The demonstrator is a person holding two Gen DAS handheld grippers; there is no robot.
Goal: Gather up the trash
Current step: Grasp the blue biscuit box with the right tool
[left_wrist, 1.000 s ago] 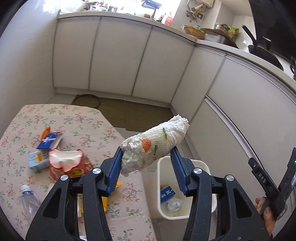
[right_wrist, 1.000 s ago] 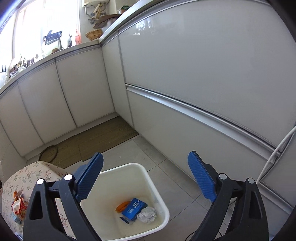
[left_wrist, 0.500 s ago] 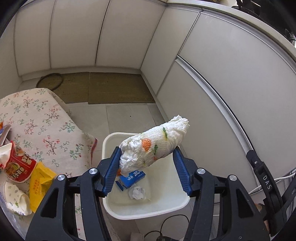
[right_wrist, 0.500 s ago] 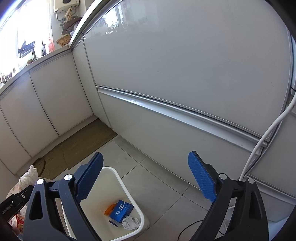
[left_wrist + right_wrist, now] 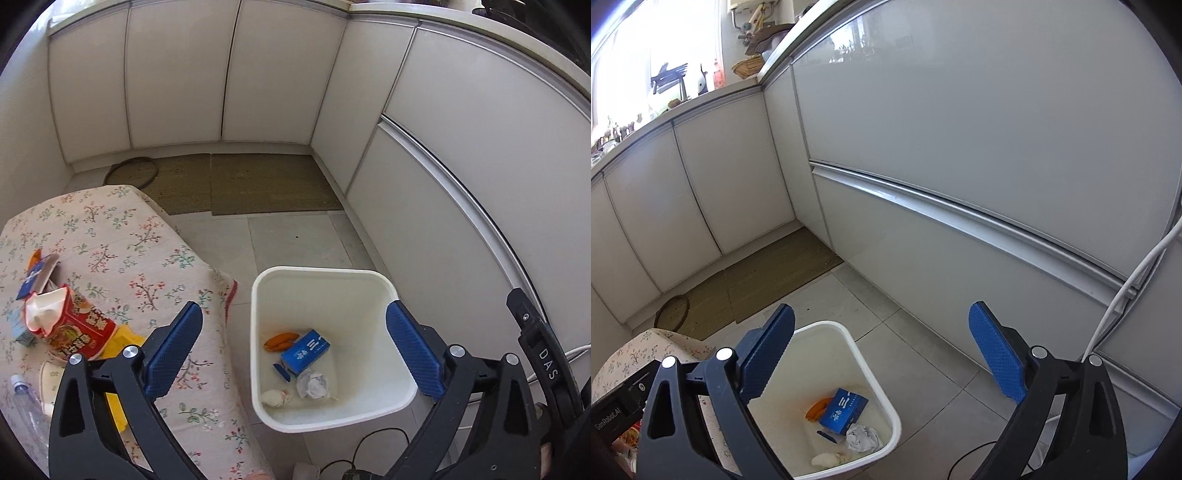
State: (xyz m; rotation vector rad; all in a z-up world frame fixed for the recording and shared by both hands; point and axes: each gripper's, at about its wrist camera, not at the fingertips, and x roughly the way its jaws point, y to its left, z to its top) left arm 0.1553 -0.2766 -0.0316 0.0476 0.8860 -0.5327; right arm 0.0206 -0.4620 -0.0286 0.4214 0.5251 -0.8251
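While both tongs gape, crumpled paper (image 5: 312, 384) lies in the square bin (image 5: 369, 280).

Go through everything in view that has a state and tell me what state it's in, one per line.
Left hand-held gripper: open, empty.
Right hand-held gripper: open, empty.
White bin: upright, uncovered, partly filled.
Blue carton: lying in the bin.
Paper towel wad: on the bin floor.
Red noodle cup: tipped over, crushed, on the table.
Plastic bottle: lying down, capped.

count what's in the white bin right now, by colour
In the white bin:
blue: 2, a carton and a small scrap
orange: 1, a piece
white: 2, a crumpled wad and a paper towel
Total: 5
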